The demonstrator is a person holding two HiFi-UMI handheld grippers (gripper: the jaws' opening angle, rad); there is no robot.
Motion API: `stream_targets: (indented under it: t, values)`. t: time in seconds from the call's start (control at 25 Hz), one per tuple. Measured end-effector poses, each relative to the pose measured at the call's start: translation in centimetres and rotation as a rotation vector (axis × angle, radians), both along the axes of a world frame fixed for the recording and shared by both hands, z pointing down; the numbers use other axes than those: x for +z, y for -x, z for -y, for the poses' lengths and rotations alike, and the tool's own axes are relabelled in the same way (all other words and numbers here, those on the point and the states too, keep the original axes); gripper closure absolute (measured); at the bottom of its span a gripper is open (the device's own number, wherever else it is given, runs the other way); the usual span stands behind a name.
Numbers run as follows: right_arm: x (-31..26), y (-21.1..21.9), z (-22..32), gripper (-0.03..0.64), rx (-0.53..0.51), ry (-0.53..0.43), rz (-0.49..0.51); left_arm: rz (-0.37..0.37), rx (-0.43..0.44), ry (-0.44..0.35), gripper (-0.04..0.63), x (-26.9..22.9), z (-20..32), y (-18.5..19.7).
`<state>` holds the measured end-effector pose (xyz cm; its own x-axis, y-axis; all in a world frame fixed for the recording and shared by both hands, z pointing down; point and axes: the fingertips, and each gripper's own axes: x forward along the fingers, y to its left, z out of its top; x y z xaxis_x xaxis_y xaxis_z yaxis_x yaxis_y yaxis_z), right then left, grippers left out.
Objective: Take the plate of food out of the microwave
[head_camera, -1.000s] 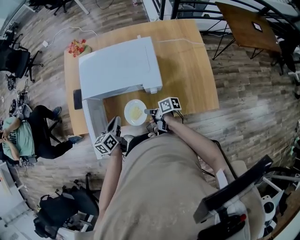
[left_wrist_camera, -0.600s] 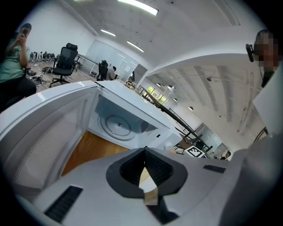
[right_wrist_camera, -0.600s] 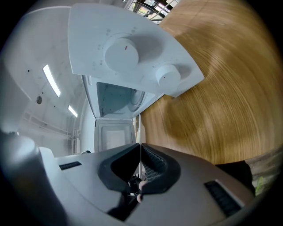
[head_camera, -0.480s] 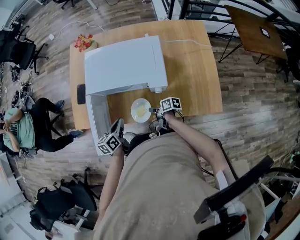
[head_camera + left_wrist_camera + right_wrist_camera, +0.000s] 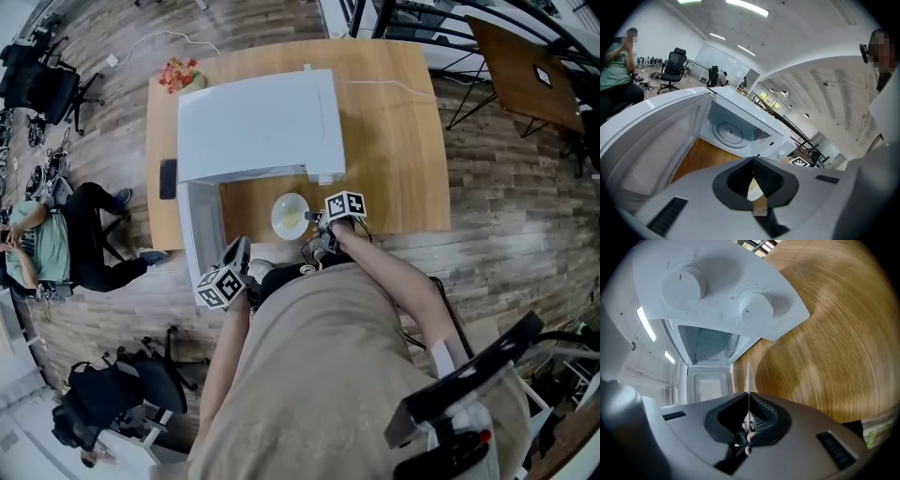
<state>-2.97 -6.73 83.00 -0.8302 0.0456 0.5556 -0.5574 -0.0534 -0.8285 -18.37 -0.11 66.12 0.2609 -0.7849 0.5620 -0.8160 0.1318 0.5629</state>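
Plate of food (image 5: pixel 290 217) lay out in front of the microwave's mouth, and the relation that mattered was one-sided. Nearest the person, the left gripper (image 5: pixel 235 251) hung by the near end of the open door (image 5: pixel 199 234), jaws pressed together on nothing, to the left of the plate and apart from it; a little farther out, the right gripper (image 5: pixel 317 218) had its jaws pinched on the plate's right-hand rim, which showed in the right gripper view as a thin white edge running straight out between them; from those jaws the whole plate stretched away to the person's left, level as far as the head view showed. Being round, it had no long axis, so the line that counted ran from the pinched rim across the yellowish food to the free rim opposite. A round shadow (image 5: pixel 797 376) on the bench (image 5: pixel 394 159) suggested the plate hung just clear of the wood, though I could not tell for sure. Beyond it stood the microwave (image 5: pixel 258 122), its turntable (image 5: pixel 729 133) bare in the left gripper view. By my judgement the taking-out was all but done, and lowering and letting go would turn on keeping that unsupported left side from dipping; the right hand alone carried the plate, and the left was the nearer one to the door.
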Motion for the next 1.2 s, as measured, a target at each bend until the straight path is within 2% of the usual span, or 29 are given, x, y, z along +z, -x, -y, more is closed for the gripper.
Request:
stream_targets:
  t: [0.4, 0.6, 0.76, 0.88, 1.0, 1.2]
  values:
    - [2.5, -0.5, 1.1, 0.601, 0.015, -0.004, -0.086, -0.036, -0.034, -0.02, 0.592, 0.1, 0.9, 0.2]
    - [4.0, -1.1, 2.1, 0.591, -0.02, -0.144, -0.185, -0.038, -0.03, -0.015, 0.591, 0.0, 0.9, 0.0]
    - [4.5, 0.0, 2.3, 0.422, -0.032, -0.199, -0.201, -0.032, -0.009, 0.004, 0.592, 0.0, 0.5, 0.1]
    - [4.2, 0.8, 2.6, 0.274, -0.034, -0.281, -0.214, -0.028, 0.014, 0.014, 0.592, 0.0, 0.6, 0.5]
    - [3.3, 0.7, 3.4, 0.222, -0.009, -0.369, -0.222, -0.023, 0.052, 0.016, 0.592, -0.1, 1.0, 0.5]
    - [-0.1, -1.1, 4.5, 0.222, 0.111, -0.443, -0.189, -0.041, 0.145, -0.054, 0.592, -1.9, 2.4, -0.4]
